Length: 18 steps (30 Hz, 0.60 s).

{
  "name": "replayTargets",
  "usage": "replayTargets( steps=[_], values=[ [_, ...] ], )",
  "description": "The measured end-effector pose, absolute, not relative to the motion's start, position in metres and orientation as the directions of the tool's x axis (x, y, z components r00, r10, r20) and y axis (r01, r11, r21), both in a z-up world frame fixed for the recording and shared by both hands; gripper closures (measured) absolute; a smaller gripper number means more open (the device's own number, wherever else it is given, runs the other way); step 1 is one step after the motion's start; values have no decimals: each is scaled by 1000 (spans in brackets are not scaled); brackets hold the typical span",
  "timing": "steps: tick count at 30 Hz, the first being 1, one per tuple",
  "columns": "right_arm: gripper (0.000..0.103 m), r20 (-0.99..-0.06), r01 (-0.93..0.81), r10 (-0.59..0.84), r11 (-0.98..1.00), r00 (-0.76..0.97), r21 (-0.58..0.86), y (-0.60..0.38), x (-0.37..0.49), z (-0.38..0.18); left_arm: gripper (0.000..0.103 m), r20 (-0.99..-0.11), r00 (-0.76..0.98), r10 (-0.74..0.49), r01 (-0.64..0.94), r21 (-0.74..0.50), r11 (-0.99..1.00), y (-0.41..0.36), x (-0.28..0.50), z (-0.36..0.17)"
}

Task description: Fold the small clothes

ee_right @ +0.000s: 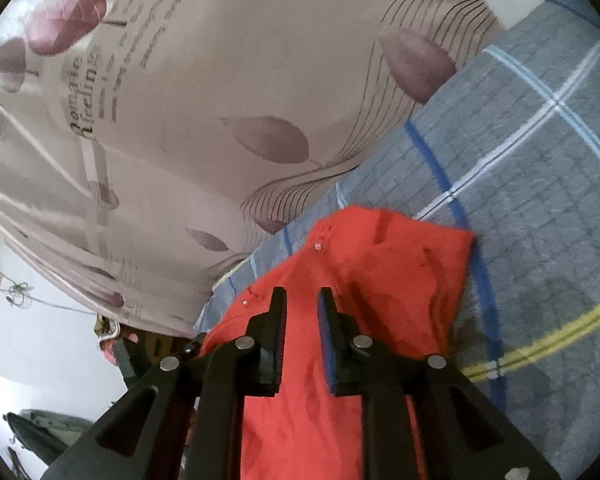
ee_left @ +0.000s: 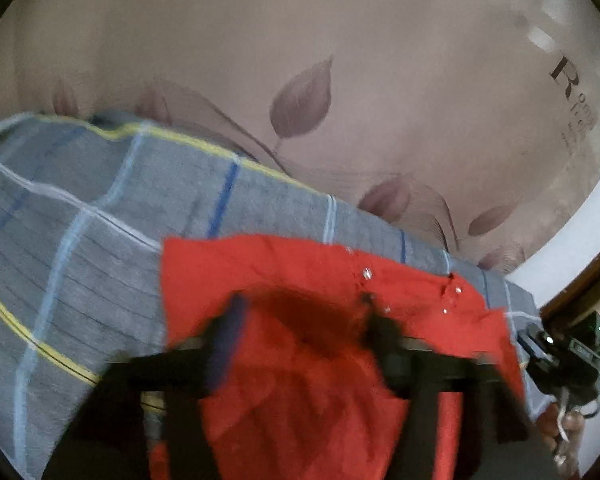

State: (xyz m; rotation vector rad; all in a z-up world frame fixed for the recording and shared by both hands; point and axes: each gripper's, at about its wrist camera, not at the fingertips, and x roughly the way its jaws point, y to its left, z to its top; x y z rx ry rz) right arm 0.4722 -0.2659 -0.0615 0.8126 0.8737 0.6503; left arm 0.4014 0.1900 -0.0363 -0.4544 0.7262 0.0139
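A red garment (ee_left: 300,280), small and creased, lies on a grey checked blanket (ee_left: 80,208); tiny shiny studs dot its upper part in both views. In the right wrist view the red garment (ee_right: 380,264) shows one corner folded over itself near the blanket's dark blue stripe, and the cloth runs down under the camera between the two arms of the tool.

The left tongs (ee_left: 300,320) stand wide apart above the garment, blurred, with red cloth showing in the gap and neither finger visibly pressing on it. The right tongs (ee_right: 302,320) are parted only narrowly; their ribbed pads face each other with a slim strip of red cloth seen behind the gap, and no cloth appears pinched between them.

The grey checked blanket (ee_right: 540,160) carries light blue, white, dark blue and yellow lines. Beyond its edge hangs a pinkish curtain (ee_left: 300,60) printed with mauve leaves, thin curved lines and lettering. At the right edge of the left wrist view the other tool's dark body (ee_left: 560,352) is partly seen.
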Motion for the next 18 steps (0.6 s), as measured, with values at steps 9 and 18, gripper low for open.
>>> replayTargets(
  steps=[9, 18],
  values=[
    [72, -489, -218, 733, 635, 473, 741, -281, 402, -53, 15, -588, 787, -186, -98, -418, 903, 228, 342, -23],
    [56, -610, -310, 667, 743, 429, 594, -257, 342, -59, 15, -650, 710, -271, -31, -413, 910, 223, 281, -63]
  ],
)
